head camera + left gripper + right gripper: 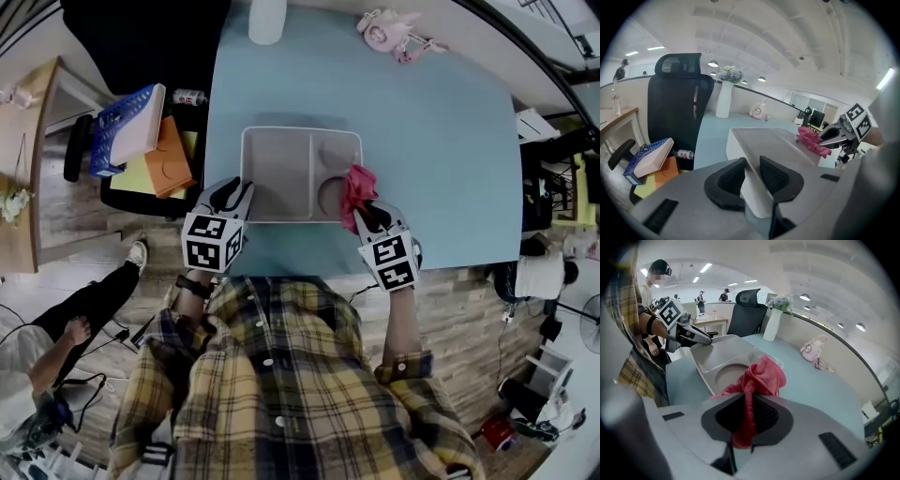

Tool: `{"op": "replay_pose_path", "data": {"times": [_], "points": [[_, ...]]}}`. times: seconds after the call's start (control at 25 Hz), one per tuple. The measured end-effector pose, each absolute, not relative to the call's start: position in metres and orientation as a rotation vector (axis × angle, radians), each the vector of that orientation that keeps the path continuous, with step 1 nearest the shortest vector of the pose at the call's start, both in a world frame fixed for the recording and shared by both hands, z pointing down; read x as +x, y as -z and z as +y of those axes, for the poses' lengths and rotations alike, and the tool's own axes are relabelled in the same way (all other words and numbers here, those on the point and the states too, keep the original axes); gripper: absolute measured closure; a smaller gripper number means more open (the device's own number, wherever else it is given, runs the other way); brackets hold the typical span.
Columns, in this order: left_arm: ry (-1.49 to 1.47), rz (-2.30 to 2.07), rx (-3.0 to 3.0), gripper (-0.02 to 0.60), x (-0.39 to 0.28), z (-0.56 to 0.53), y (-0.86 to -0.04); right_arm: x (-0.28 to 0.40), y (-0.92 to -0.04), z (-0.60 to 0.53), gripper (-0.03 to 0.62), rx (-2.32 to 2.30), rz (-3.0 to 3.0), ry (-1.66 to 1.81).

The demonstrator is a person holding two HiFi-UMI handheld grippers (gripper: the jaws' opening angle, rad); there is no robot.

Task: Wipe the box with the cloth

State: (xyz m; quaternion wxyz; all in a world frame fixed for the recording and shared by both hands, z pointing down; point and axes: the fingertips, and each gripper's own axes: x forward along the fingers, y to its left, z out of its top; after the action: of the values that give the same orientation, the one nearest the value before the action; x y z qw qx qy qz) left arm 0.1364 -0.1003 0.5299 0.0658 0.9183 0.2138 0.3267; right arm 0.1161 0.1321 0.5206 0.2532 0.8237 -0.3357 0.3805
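Bright, even ceiling light, soft shadows; strong fisheye bending and dark corners.

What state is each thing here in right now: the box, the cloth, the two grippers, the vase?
box: flat on the table, compartments empty, near left wall clamped.
cloth: bunched, pinched at one end, over the box's near right rim.
left gripper: shut on the box wall.
right gripper: shut on the cloth.
vase: upright at the table's far edge.
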Motion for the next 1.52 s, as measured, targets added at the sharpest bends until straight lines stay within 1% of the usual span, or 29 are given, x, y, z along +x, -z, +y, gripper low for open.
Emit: {"op": "replay_pose_path", "data": {"times": [0.44,0.6,0.72,1.04,1.28,1.52], "points": [[-0.971,0.628,2.833,0.483,0.136,-0.102,-0.529,0.113,-0.519,0.163,0.545,2.264,-0.775,-1.062],[-0.981,0.624,2.92,0.471,0.137,-0.101,-0.525,0.116,-0.507,0.17,0.545,2.33,-0.744,-1.026],[-0.923,0.607,2.916,0.454,0.14,-0.103,-0.512,0.122,-0.49,0.17,0.545,2.405,-0.733,-0.963],[-0.754,0.587,2.956,0.451,0.143,-0.105,-0.458,0.146,-0.435,0.149,0.545,2.61,-0.785,-0.74],[-0.634,0.595,2.988,0.456,0.143,-0.106,-0.421,0.158,-0.403,0.125,0.545,2.744,-0.877,-0.581],[-0.545,0.559,2.988,0.479,0.135,-0.112,-0.396,0.16,-0.378,0.114,0.545,2.846,-0.948,-0.477]]}}
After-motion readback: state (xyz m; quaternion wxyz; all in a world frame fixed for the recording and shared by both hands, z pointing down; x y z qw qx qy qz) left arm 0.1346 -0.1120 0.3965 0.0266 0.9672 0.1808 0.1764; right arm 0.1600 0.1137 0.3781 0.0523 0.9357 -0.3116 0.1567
